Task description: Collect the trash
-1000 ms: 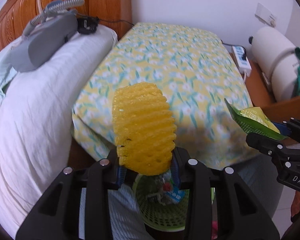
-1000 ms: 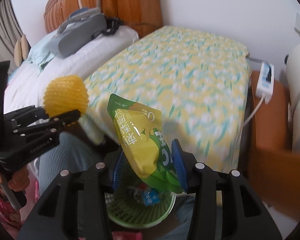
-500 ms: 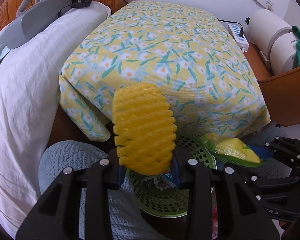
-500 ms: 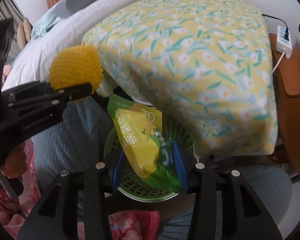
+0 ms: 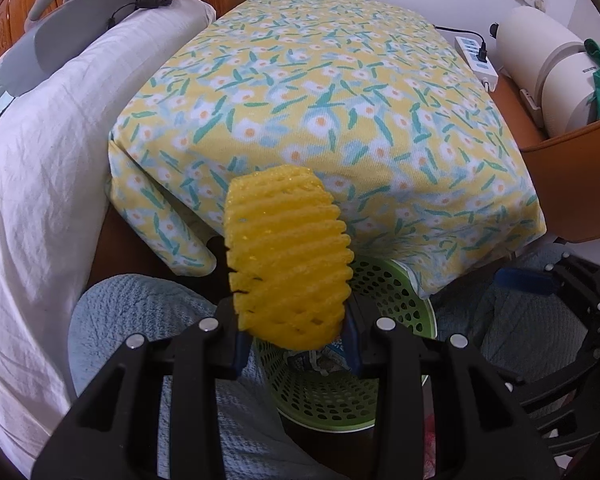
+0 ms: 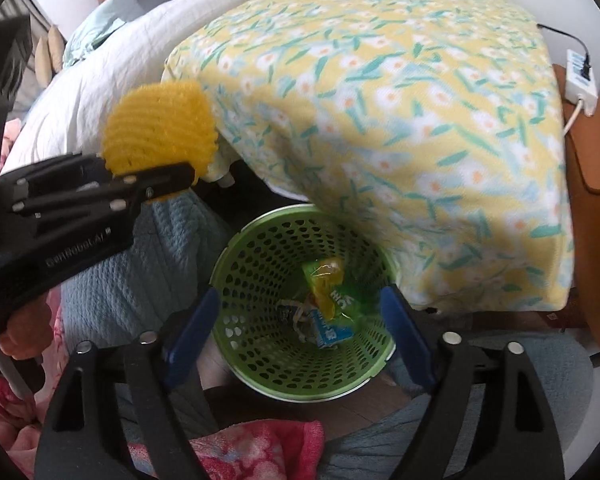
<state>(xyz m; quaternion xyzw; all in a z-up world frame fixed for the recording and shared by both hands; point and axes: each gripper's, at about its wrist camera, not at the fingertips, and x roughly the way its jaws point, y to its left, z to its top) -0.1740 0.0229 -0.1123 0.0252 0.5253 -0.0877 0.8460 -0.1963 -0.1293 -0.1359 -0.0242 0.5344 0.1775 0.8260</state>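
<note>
Right gripper (image 6: pixel 300 316) jaws have just been opening, nothing between them now; green snack bag (image 6: pixel 326 284) lies inside the green basket (image 6: pixel 256 236) under the floral-cloth table (image 6: pixel 380 80). Left gripper (image 5: pixel 294 340) pinches the yellow foam net (image 5: pixel 286 256), above the basket rim

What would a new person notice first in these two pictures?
First, the bright yellow foam net, held in the left gripper just above the green basket. Next, the right gripper, whose jaws have just been opening with nothing between them, over the basket, where a green-yellow snack bag lies. Behind is the flowered yellow cloth.
</note>
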